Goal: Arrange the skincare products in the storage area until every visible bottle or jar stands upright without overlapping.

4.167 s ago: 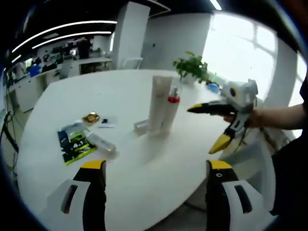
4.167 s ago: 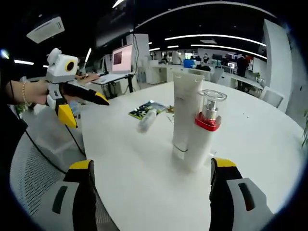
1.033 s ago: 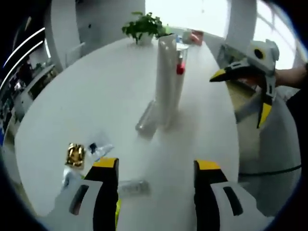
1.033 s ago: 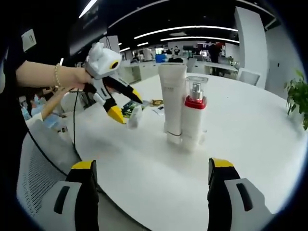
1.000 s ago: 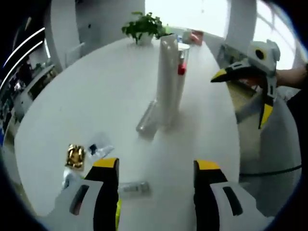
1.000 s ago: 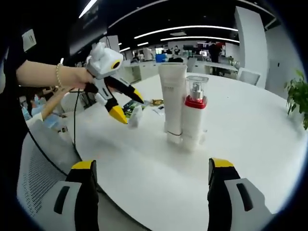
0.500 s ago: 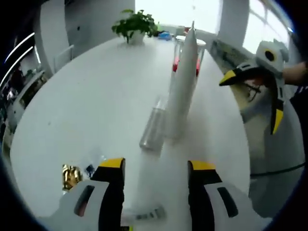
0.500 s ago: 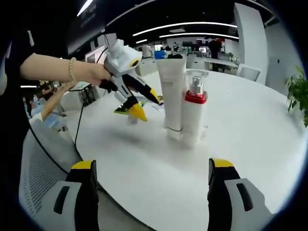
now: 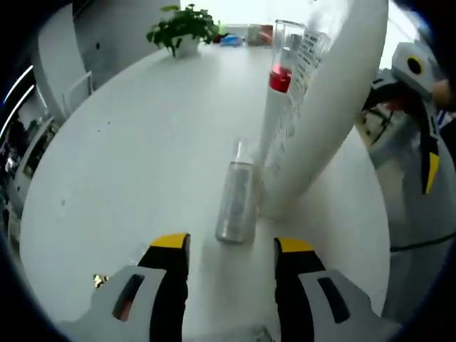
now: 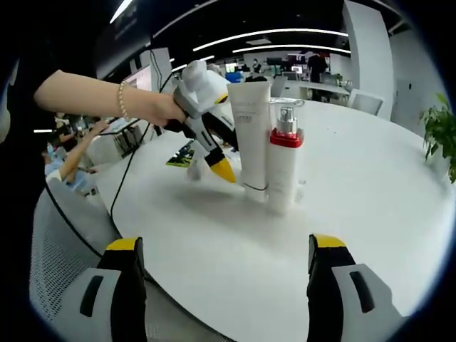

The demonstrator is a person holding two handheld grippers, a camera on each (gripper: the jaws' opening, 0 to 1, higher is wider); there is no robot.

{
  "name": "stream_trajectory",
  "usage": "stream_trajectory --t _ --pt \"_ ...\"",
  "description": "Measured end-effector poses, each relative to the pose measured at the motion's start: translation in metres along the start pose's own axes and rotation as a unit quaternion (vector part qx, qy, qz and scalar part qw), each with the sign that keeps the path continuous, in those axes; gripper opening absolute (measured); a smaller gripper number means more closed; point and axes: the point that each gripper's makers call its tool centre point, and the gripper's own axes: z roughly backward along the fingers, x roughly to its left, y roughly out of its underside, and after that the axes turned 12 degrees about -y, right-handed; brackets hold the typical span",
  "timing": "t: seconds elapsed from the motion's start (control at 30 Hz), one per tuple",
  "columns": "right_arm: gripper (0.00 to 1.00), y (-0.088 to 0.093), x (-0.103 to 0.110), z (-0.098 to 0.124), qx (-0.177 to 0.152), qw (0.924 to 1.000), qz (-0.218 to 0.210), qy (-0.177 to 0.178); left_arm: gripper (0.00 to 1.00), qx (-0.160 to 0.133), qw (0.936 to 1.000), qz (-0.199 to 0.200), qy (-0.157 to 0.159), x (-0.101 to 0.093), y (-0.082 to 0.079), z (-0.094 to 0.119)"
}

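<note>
Left gripper [image 9: 231, 249] fingers spread wide, holding nothing, just short of the small silver cylindrical bottle [image 9: 236, 201] lying flat on the round white worktop [image 9: 128, 157]. At its 2 o'clock, touching, stand the tall white squeeze tube [image 9: 324, 114] and clear red-collared pump bottle [image 9: 279, 71]. Right gripper [image 10: 222, 274] fingers wide apart, empty, well back.
</note>
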Motion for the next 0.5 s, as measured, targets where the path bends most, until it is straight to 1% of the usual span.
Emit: stream_trajectory --t 0.13,0.23,0.37,0.4,0.5 --pt "0.95 0.000 -0.002 0.001 -0.007 0.9999 -0.008 0.000 0.37 0.003 0.9999 -0.011 0.002 0.002 -0.001 -0.006" --pt "0.95 0.000 -0.003 0.001 -0.007 0.9999 -0.012 0.001 0.37 -0.001 0.9999 -0.007 0.011 0.000 -0.005 -0.009" --pt "0.95 0.001 -0.003 0.001 -0.005 0.9999 -0.012 0.002 0.34 -0.006 0.9998 -0.006 0.017 0.001 -0.010 -0.015" --pt "0.95 0.001 -0.004 0.001 -0.004 0.9999 -0.011 0.003 0.33 -0.008 0.9998 -0.006 0.019 -0.002 -0.010 -0.014" --pt "0.95 0.002 -0.004 0.000 -0.003 0.9999 -0.013 0.003 0.30 -0.006 0.9996 -0.012 0.026 -0.004 -0.009 -0.018"
